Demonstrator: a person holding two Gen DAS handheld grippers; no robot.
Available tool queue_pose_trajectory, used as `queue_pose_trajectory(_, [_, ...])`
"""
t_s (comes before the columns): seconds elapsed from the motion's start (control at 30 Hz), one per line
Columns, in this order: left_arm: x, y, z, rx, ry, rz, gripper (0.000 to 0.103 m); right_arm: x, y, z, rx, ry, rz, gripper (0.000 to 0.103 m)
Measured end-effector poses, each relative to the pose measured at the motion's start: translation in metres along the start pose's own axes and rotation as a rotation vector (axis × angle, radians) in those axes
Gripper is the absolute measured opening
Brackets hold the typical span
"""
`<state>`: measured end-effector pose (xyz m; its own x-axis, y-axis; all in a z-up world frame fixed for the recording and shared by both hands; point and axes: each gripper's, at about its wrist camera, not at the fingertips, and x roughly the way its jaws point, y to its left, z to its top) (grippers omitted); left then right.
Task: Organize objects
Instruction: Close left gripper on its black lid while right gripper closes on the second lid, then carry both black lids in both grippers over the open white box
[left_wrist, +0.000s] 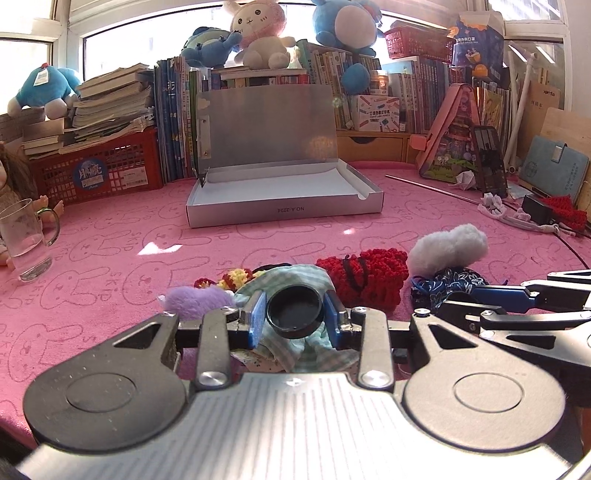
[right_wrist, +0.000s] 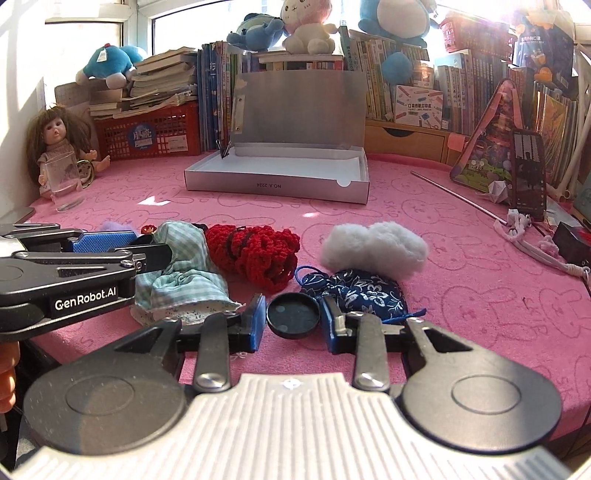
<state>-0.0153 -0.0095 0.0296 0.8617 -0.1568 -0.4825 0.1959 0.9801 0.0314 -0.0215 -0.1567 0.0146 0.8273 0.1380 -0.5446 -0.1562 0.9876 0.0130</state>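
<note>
My left gripper (left_wrist: 295, 312) is shut on a black round lid (left_wrist: 293, 314), held just above a green checked cloth (left_wrist: 295, 275) on the pink table cover. My right gripper (right_wrist: 293, 319) is shut on a second black round lid (right_wrist: 293, 315), low over the cover beside a navy floral pouch (right_wrist: 365, 291). A red crochet piece (right_wrist: 255, 254) and white fluff (right_wrist: 373, 247) lie just beyond. In the right wrist view the left gripper (right_wrist: 147, 245) comes in from the left over the checked cloth (right_wrist: 181, 258). An open silver box (left_wrist: 284, 212) stands farther back, with nothing visible inside.
A purple fluffy piece (left_wrist: 195, 299) lies left of the cloth. A glass mug (left_wrist: 22, 240) and a doll (right_wrist: 55, 140) stand at far left. A thin metal rod (right_wrist: 458, 195) and small clutter lie at right. Books, a red basket (left_wrist: 99, 173) and plush toys line the back.
</note>
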Motion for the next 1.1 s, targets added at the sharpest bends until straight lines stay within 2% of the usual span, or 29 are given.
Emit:
queue_pose_trajectory(0.33, [0.010, 0.020, 0.025, -0.015, -0.016, 0.021, 0.039, 0.010, -0.017, 0.020, 0.054, -0.012, -0.031, 0.037])
queue_pose_trajectory(0.63, [0.026, 0.039, 0.066, -0.036, -0.067, 0.014, 0.039, 0.023, -0.035, 0.057, 0.100, -0.041, -0.028, 0.037])
queue_pose_trajectory(0.83, [0.043, 0.050, 0.088, -0.068, -0.069, 0.003, 0.039, 0.031, -0.044, 0.079, 0.105, -0.075, -0.030, 0.037])
queue_pose_trajectory(1.1, [0.073, 0.061, 0.112, -0.069, -0.067, 0.014, 0.039, 0.055, -0.055, 0.112, 0.091, -0.074, -0.015, 0.037])
